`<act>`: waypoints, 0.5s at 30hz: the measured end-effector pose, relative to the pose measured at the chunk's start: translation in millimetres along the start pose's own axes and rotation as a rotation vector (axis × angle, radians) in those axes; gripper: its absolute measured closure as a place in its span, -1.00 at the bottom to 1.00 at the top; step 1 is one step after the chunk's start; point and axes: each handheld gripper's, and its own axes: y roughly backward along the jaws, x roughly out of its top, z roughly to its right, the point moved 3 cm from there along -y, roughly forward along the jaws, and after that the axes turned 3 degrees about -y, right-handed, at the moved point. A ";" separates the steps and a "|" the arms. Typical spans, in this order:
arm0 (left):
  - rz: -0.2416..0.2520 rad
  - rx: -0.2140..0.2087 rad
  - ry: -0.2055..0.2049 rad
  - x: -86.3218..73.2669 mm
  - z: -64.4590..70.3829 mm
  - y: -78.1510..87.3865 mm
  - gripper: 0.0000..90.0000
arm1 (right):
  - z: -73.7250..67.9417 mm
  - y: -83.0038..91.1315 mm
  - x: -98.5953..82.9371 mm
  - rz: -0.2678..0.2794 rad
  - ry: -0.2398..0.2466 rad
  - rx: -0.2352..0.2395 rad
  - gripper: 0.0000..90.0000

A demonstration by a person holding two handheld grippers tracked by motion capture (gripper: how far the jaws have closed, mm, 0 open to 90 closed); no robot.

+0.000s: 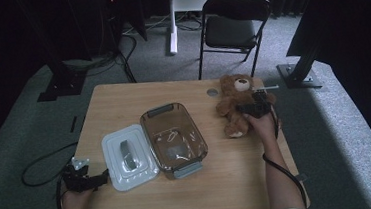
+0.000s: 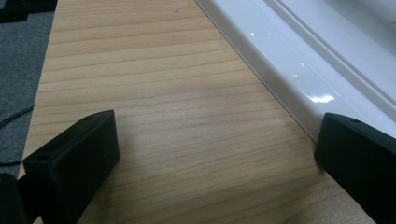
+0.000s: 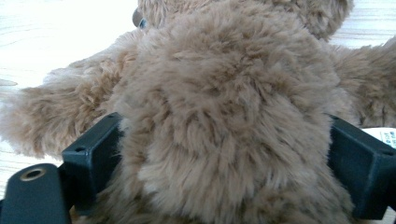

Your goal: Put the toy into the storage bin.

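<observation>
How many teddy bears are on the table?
1. The fluffy brown teddy bear lies at the wooden table's far right side, with the right hand-held gripper around its body. None shows inside the clear plastic container beside it.

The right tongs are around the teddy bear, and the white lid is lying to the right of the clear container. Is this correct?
Not quite. The white lid lies to the left of the clear container, as the high view shows. The rest holds: the right tongs do sit around the teddy bear, with one jaw on each side of its body in the right gripper view.
</observation>
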 end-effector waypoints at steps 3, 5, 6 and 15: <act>0.000 0.000 -0.001 0.5 0.4 -0.4 -0.99 | 0.4 0.0 0.4 -0.004 -0.004 0.003 -0.77; -0.002 -0.003 -0.005 1.0 1.2 -0.8 -0.99 | 0.8 -0.1 0.4 -0.004 -0.004 0.007 -0.77; -0.002 -0.003 -0.005 1.1 1.4 -0.8 -0.99 | 0.7 -0.1 0.4 -0.005 -0.002 0.006 -0.77; -0.002 -0.007 -0.010 2.3 4.3 -1.8 -0.99 | -6.2 -3.1 1.6 -0.041 0.044 -0.043 -0.72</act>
